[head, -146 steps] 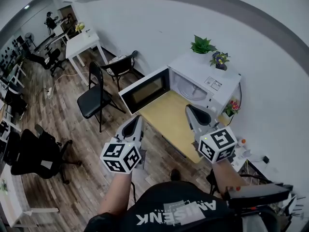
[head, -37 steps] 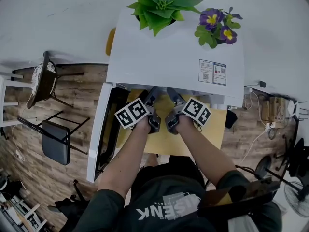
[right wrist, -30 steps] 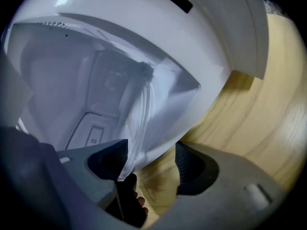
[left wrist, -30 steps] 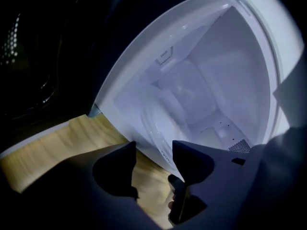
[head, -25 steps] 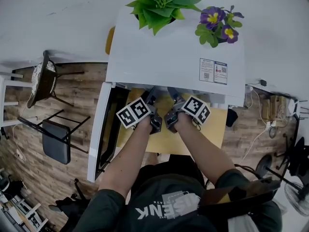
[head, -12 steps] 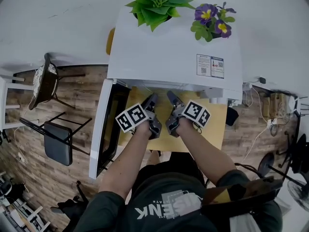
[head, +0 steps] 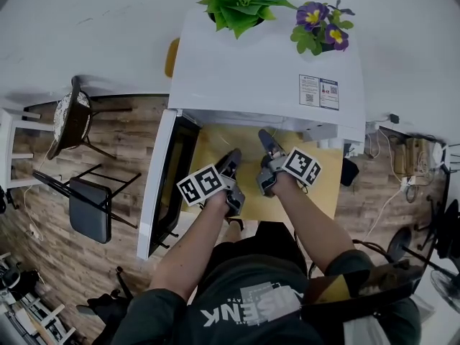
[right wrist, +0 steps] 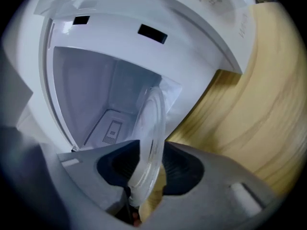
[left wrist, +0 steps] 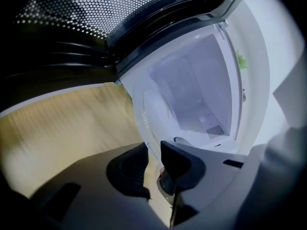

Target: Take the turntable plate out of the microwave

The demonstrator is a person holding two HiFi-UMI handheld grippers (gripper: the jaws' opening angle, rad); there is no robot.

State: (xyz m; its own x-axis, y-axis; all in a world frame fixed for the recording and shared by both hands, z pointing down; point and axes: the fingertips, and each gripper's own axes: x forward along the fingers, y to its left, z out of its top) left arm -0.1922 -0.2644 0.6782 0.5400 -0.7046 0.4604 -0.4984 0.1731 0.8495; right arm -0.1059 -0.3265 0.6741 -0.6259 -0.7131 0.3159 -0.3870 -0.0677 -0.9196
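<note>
At the far left the microwave door [head: 162, 182] is swung wide open over the wooden table [head: 215, 146]. The left gripper [left wrist: 152, 153] is pinched tight on the rim of the glass turntable plate [right wrist: 152, 123], whose clear edge is seen running into the narrow gap between its pads. The plate is held on edge at the mouth of the cavity [right wrist: 96, 90], partly drawn out. Further right, the right gripper [right wrist: 152, 152] is being closed around the opposite rim. The glass is already between its jaws, though a sliver of table can still be made out beside one pad.

The step in hand is judged to be the withdrawal. It would be done best if the right grip were settled before any more pulling. The plate should be kept clear of the cavity frame and the door, and both rims drawn back evenly — glass held by one edge alone is likely to twist or slip.

Compared with a second ago, both grippers have been drawn back from under the microwave's [head: 266, 70] top edge — the left one further.
</note>
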